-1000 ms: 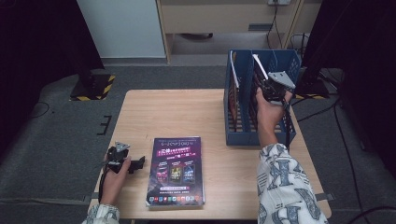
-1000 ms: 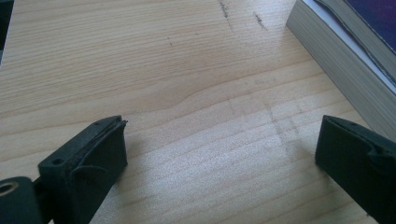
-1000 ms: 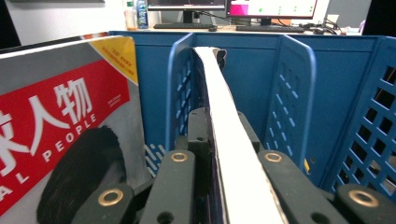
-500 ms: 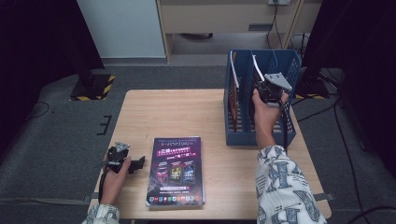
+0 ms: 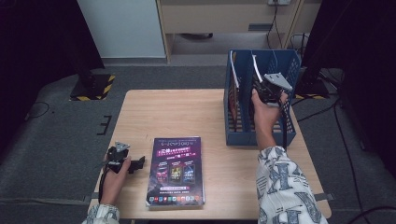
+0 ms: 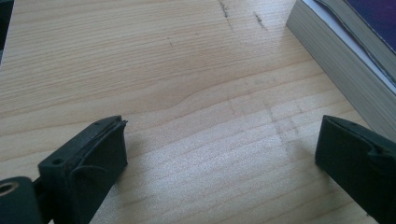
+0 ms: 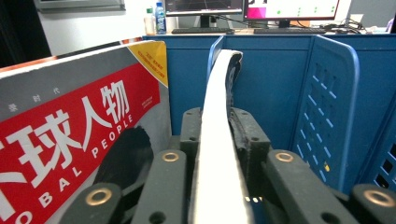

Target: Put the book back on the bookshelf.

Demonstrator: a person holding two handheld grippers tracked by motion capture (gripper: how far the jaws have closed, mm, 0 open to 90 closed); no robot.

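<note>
My right gripper (image 5: 264, 89) reaches into the blue file rack (image 5: 261, 136) at the table's far right. It is shut on a magazine (image 5: 256, 65) that stands on edge in a middle slot. In the right gripper view its white page edge (image 7: 215, 154) runs up between the jaws, which have just been opening slightly with the pads still against it. A red and grey magazine (image 7: 79, 130) stands in the slot beside it. My left gripper (image 5: 135, 164) rests open on the table (image 5: 187, 112), nothing between its jaws. Just to its right lies a thick purple book (image 5: 177, 170), (image 6: 345, 70).
The rack's perforated blue dividers (image 7: 327, 116) stand close on the right of the held magazine. Bare wood lies between the book and the rack. Dark floor and cables surround the table; a cabinet stands behind it.
</note>
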